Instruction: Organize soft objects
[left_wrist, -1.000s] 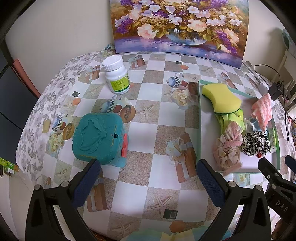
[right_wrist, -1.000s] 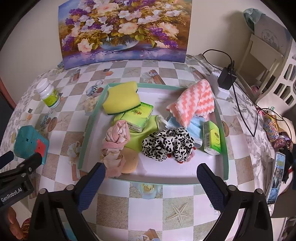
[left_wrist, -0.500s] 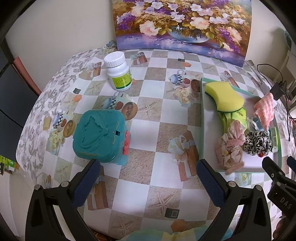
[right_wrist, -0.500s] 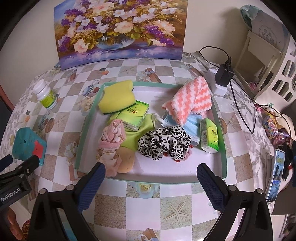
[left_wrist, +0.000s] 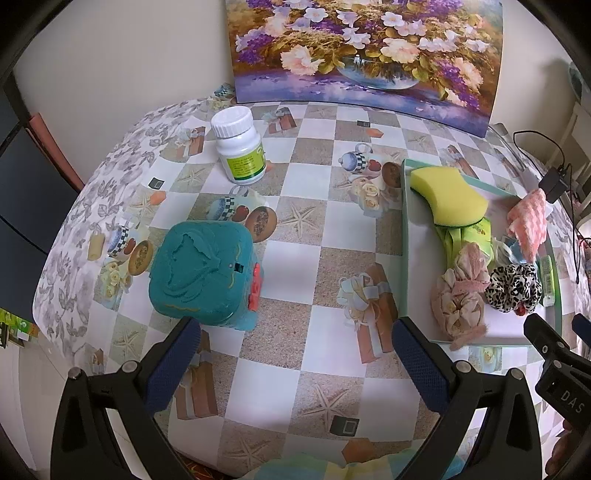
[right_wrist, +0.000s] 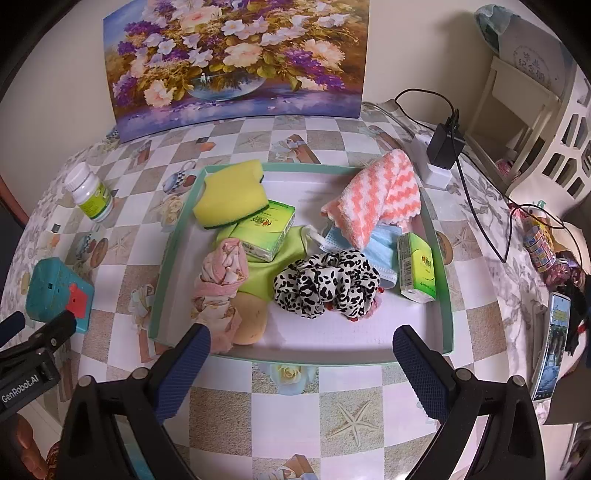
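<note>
Two tissue packs (right_wrist: 266, 233), one sponge (right_wrist: 231, 194)

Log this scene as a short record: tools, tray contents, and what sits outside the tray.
left tool: open, empty, above the tablecloth
right tool: open, empty, at the near rim of the tray
tray: teal, on the table
in tray: yellow sponge, leopard scrunchie, pink-white cloth, blue mask, pink fabric bundle, two green tissue packs
outside tray: teal box, white bottle
</note>
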